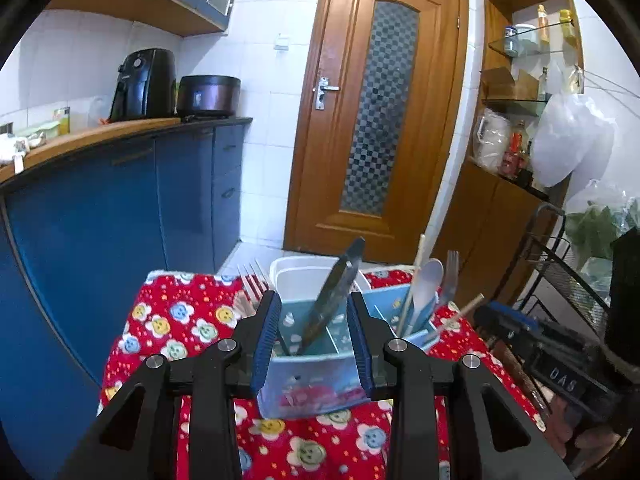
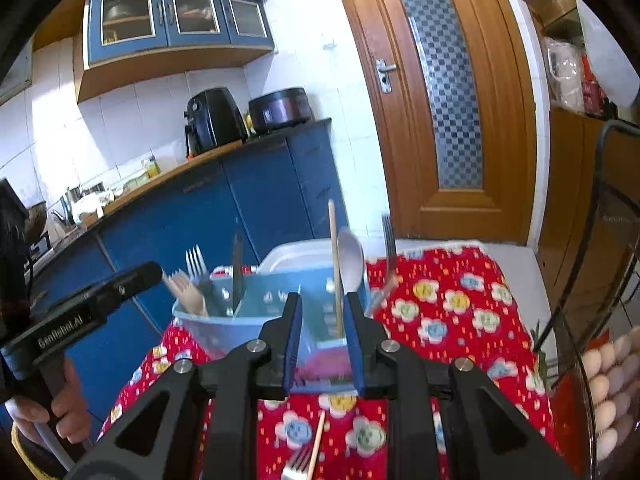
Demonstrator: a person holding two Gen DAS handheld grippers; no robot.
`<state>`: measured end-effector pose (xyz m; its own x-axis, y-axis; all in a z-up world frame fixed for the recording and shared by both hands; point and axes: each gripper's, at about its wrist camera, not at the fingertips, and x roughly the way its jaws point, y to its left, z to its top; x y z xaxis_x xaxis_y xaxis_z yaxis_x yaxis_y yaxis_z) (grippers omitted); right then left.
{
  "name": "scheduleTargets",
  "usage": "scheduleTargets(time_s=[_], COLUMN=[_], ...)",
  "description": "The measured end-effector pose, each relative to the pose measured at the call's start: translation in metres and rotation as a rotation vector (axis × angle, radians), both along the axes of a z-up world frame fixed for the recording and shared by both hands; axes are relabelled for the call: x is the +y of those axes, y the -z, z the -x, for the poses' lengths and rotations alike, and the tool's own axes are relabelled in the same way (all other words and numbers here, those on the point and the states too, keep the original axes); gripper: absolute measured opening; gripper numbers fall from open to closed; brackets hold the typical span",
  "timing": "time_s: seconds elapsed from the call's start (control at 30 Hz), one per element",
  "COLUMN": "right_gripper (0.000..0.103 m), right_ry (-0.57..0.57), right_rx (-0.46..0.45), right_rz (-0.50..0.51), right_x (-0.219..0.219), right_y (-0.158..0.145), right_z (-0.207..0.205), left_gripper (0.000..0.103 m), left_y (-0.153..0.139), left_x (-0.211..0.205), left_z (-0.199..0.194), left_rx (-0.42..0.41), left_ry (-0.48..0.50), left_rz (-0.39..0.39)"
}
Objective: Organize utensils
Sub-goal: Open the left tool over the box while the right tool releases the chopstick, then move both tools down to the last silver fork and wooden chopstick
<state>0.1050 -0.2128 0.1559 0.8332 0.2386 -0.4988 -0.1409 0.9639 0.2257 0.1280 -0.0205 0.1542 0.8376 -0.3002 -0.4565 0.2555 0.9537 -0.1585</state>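
The left gripper hangs with its blue-padded fingers spread wide, nothing between them, poised just over the near end of the light blue utensil caddy. The right gripper is parted too, more narrowly, and empty; a single chopstick stands in the caddy beyond its gap, though I can't say it touches either pad. The caddy sits on a table under a red cloth with smiling flowers. In its middle compartment a dark knife leans tilted; at one end stand a pale spoon and a metal fork, at the other a silver fork beside wooden cutlery. Behind the caddy is a white plastic container. Loose on the cloth near the right gripper lie another chopstick and a fork. Blue cabinets and a wooden door stand beyond.
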Motion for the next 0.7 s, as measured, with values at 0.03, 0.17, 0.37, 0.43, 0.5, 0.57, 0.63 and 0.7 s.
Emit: scheduleTargets(time_s=[0.03, 0.17, 0.37, 0.43, 0.5, 0.57, 0.63, 0.7], right_gripper=[0.024, 0.024, 0.024, 0.024, 0.024, 0.024, 0.024, 0.024], right_ry=[-0.001, -0.011, -0.028, -0.030, -0.029, -0.029, -0.029, -0.030], right_rx=[0.009, 0.044, 0.117, 0.143, 0.163, 0.179, 0.192, 0.203], right_rz=[0.001, 0.004, 0.017, 0.014, 0.007, 0.001, -0.006, -0.010], right_x=[0.000, 0.002, 0.009, 0.010, 0.010, 0.010, 0.010, 0.010], right_y=[0.003, 0.013, 0.035, 0.044, 0.051, 0.056, 0.061, 0.065], right_z=[0.004, 0.016, 0.031, 0.035, 0.039, 0.042, 0.046, 0.049], left_gripper=[0.036, 0.036, 0.036, 0.036, 0.036, 0.036, 0.036, 0.036], left_y=[0.001, 0.006, 0.020, 0.026, 0.033, 0.041, 0.047, 0.054], left_x=[0.000, 0.000, 0.000, 0.001, 0.002, 0.003, 0.005, 0.007], left_z=[0.003, 0.014, 0.030, 0.034, 0.038, 0.042, 0.045, 0.049], left_rx=[0.004, 0.015, 0.048, 0.063, 0.083, 0.103, 0.117, 0.134], left_ry=[0.002, 0.007, 0.011, 0.012, 0.014, 0.012, 0.006, -0.001], left_rz=[0.000, -0.007, -0.012, -0.010, -0.009, -0.011, -0.009, -0.005])
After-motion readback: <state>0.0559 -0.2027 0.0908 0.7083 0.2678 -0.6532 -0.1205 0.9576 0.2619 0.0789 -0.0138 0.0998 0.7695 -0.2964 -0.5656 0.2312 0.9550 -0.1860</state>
